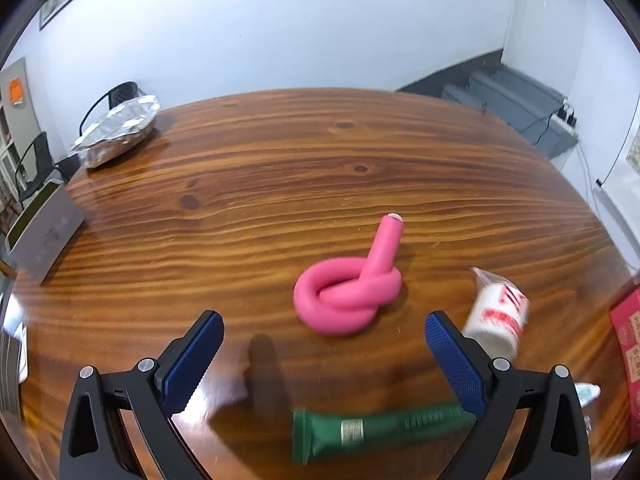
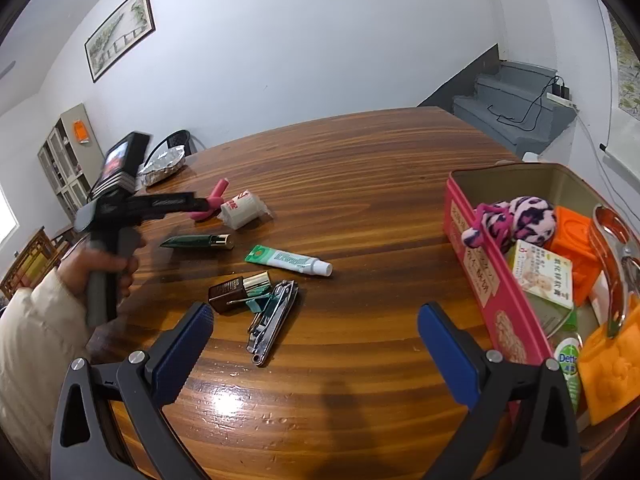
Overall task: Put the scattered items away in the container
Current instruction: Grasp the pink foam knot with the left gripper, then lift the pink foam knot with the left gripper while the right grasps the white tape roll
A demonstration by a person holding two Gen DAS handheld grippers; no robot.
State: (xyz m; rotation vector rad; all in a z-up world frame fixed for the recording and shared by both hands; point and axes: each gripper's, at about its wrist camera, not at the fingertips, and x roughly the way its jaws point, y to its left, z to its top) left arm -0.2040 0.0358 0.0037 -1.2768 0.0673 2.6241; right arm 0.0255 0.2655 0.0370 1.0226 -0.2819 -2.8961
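White walls carry a framed picture [image 2: 120, 32]; grey steps [image 2: 516, 108] rise behind the wooden table [image 2: 360, 168].

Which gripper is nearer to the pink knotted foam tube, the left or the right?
Left. The left gripper is open just short of the pink knotted foam tube. The right gripper is open farther back, above the nail clippers beside the red tin.
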